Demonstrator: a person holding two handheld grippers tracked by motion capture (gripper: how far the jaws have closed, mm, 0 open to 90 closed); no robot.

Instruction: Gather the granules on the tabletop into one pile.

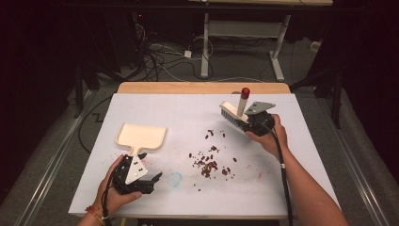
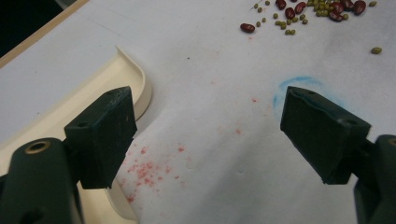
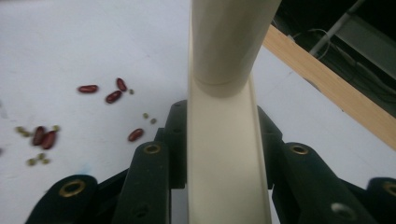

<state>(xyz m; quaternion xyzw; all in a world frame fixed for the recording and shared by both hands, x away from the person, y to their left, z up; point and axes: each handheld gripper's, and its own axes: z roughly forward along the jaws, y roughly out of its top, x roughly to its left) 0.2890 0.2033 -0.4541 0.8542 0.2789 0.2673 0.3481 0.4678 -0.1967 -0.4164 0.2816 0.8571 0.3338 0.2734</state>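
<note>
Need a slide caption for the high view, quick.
Right gripper holds the brush beyond scattered beans; open left gripper waits beside the dustpan.

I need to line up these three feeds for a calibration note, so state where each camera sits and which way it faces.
High view: fixed above the near table edge, looking forward and down on the white table; both forearms enter from below.
Left gripper view: rides the left gripper, looking along its open jaws over the cream plastic dustpan.
Right gripper view: rides the right gripper, looking along jaws shut on the cream brush handle.
Shared: all three show the scattered red and green beans.
</note>
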